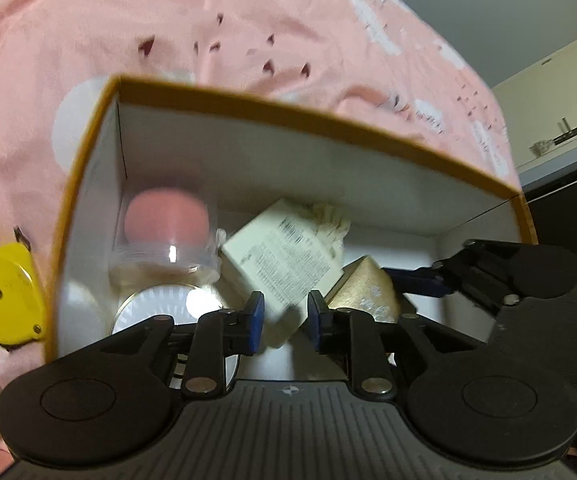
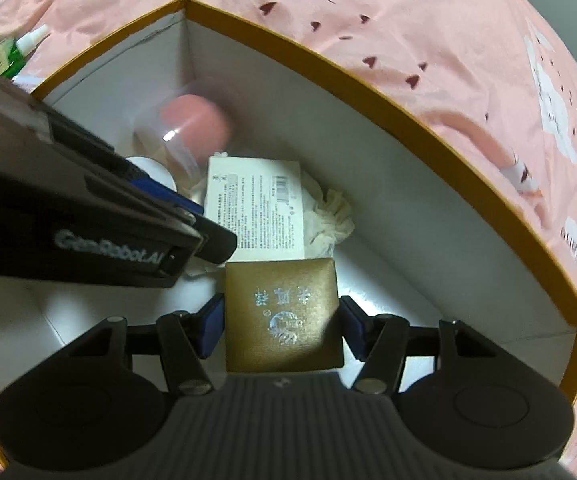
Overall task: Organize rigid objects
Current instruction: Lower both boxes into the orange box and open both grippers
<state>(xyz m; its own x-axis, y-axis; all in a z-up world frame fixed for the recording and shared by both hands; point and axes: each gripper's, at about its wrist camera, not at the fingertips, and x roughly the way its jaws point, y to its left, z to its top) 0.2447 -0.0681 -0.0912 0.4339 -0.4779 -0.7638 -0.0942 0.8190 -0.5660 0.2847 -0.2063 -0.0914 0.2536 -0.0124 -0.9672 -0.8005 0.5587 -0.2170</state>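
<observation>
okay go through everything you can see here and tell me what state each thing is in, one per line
Left gripper: jaws narrow, around a corner of the white labelled box.
Right gripper: shut on the gold box.
Orange-rimmed box: open, no lid.
Clear jar with pink ball: inside, upright.
Yellow tape measure: outside, on pink cloth.

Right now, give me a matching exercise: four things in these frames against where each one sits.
Things:
1. gold box
2. white labelled box
3. pink ball in clear jar
4. yellow tape measure

Places:
A. outside the carton, on the pink cloth
B. between the left gripper's pads
C. carton's far corner
D. between the right gripper's pads

Pairs: 1-D, 2-B, 3-C, 4-A
</observation>
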